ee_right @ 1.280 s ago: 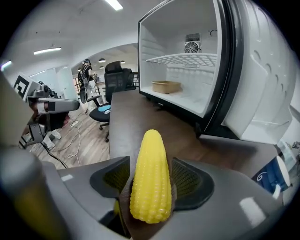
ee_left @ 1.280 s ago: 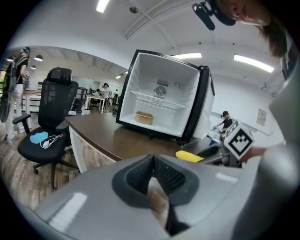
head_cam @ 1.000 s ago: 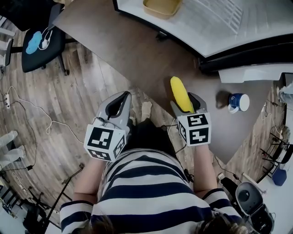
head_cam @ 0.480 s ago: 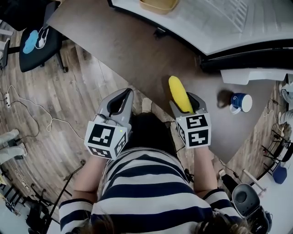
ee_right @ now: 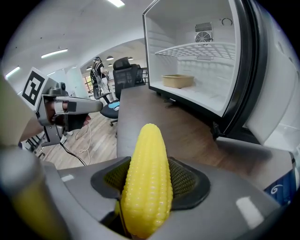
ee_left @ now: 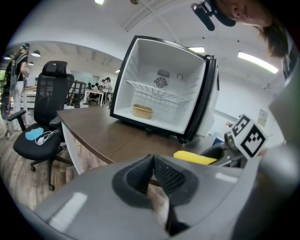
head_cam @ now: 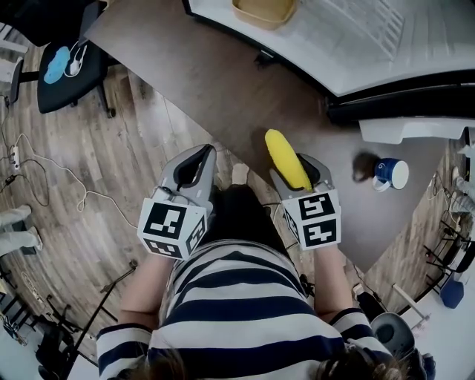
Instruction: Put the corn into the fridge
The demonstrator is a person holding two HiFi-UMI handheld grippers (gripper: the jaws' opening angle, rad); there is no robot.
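A yellow corn cob point(head_cam: 286, 157) sticks out forward from my right gripper point(head_cam: 295, 169), whose pads press on its sides point(ee_right: 147, 178). It hangs over the near edge of the brown table point(head_cam: 223, 82), short of the open white fridge point(head_cam: 349, 44). The fridge's inside point(ee_right: 206, 61) shows a wire shelf. My left gripper point(head_cam: 199, 156) is held beside the right one, over the floor, shut with nothing in it; its pads point(ee_left: 164, 176) meet. From the left gripper view the corn point(ee_left: 194, 157) shows at the right.
A tan container point(head_cam: 263, 11) sits on the fridge floor. A blue and white mug point(head_cam: 387, 168) stands on the table to the right. A black office chair point(head_cam: 67, 74) and cables point(head_cam: 59, 185) are on the wooden floor at left.
The corn's tip has swung slightly left with the right gripper. The left gripper has kept still.
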